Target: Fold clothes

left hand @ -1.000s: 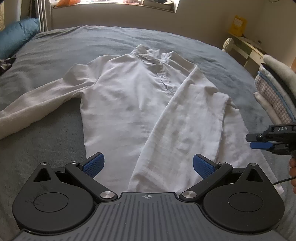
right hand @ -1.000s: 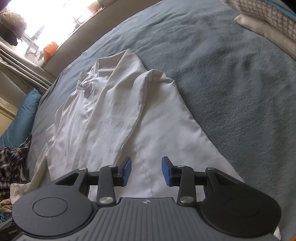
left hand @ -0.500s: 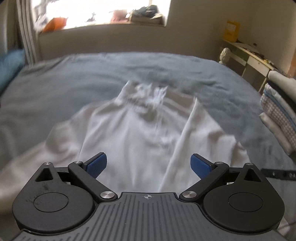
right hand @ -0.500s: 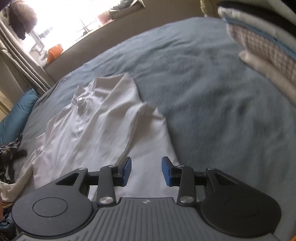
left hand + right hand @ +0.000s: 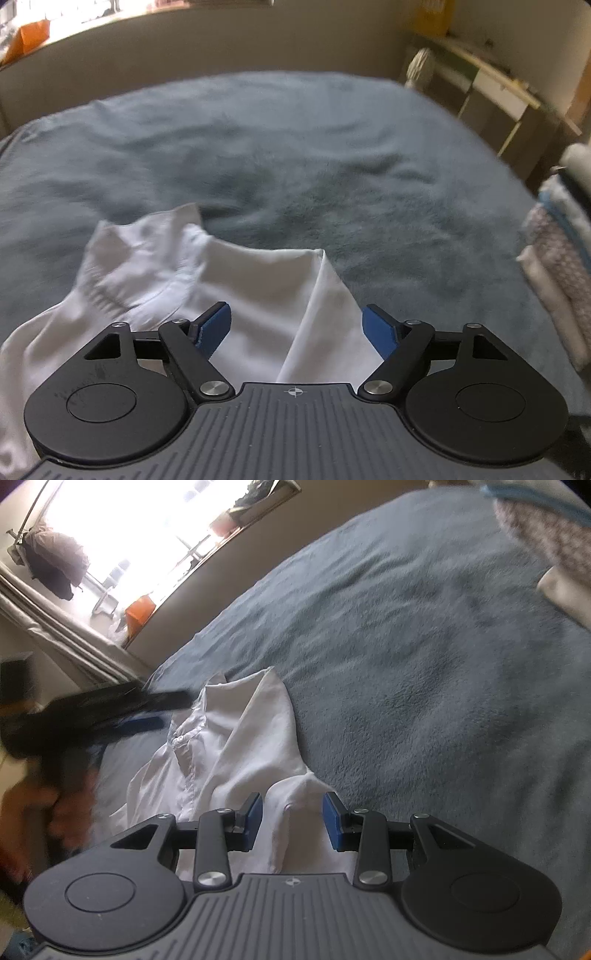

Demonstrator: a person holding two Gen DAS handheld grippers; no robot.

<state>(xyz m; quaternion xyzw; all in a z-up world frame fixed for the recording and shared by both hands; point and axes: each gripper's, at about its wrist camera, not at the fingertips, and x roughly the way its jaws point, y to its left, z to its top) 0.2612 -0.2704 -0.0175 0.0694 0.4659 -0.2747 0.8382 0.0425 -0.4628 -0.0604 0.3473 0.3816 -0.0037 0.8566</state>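
White thin cotton button-up shirt (image 5: 258, 302) lies spread on grey-blue fleece bed cover (image 5: 332, 166), collar end far, one sleeve folded over body.

Judged light, limp, creases easily; won't hold shape, drags on fleece. Best hold: doubled edges at shoulder seam or folded sleeve ridge, not single layer.

Left tool (image 5: 297, 328): jaws closing, cloth below, pads not yet pressing.

Right tool (image 5: 293, 819): part open, raised fold of shirt between pads, not gripped.

Folded clothes stack (image 5: 554, 266) at bed edge.
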